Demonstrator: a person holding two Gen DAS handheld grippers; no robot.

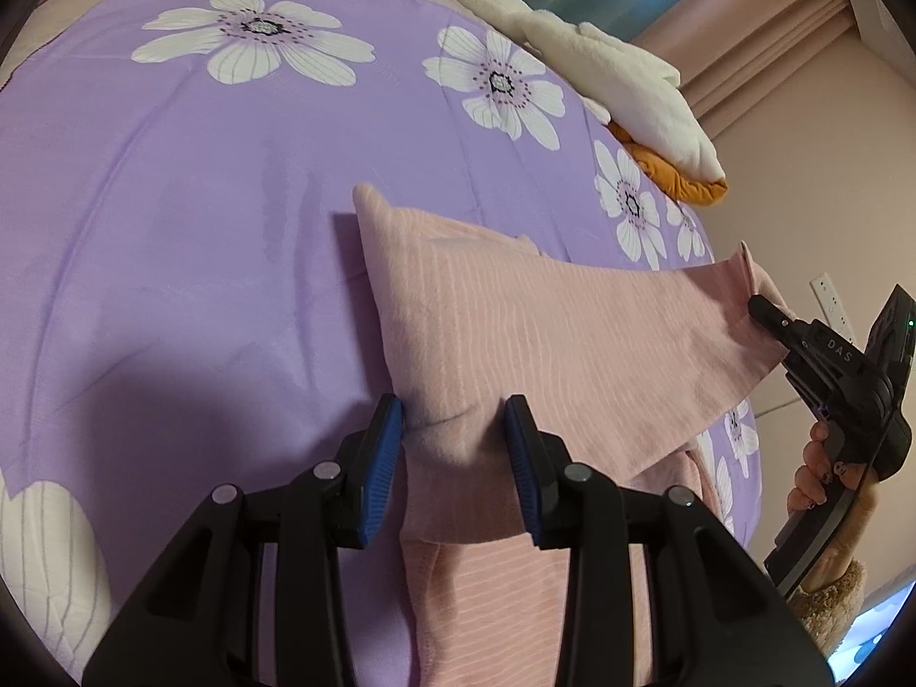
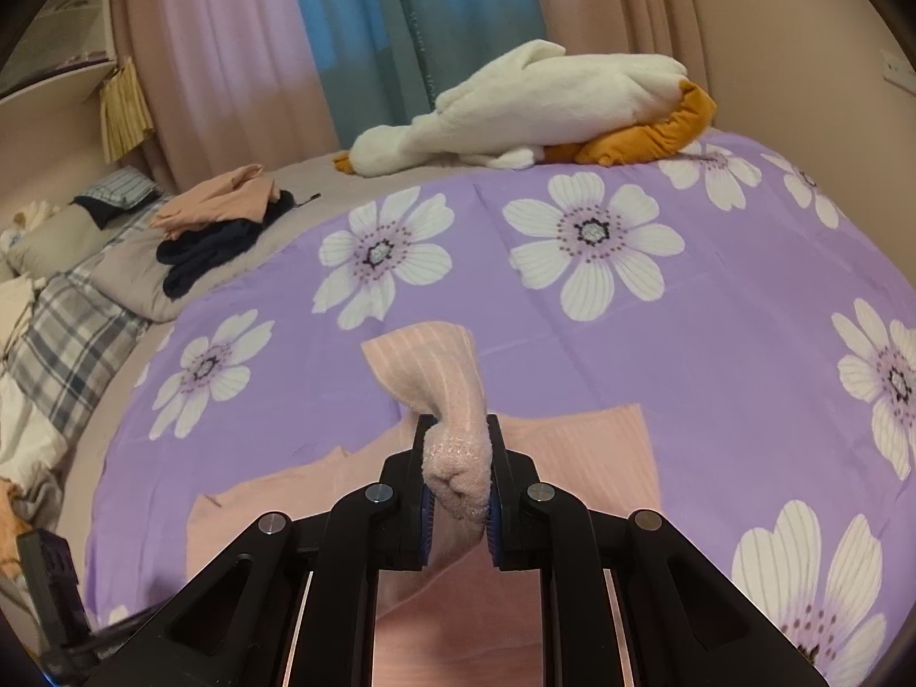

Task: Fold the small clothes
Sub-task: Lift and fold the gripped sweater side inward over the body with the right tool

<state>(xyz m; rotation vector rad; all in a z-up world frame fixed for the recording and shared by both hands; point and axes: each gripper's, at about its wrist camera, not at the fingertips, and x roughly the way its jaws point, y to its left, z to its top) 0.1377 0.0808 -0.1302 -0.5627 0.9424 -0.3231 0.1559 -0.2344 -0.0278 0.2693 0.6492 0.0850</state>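
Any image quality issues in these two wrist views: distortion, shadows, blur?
Left wrist view: strong fisheye bulge, dark vignette corners; a shadow falls on the purple flowered bedsheet left of the pink ribbed garment; the left gripper is sharp. Right wrist view: same barrel bending; the curtains look soft, with window glow; the right gripper, closed on bunched pink fabric, is crisp.

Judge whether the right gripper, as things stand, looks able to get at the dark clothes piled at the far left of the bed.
Probably not yet: the right gripper is shut on the pink garment, though the purple cover toward the dark clothes lies unobstructed.
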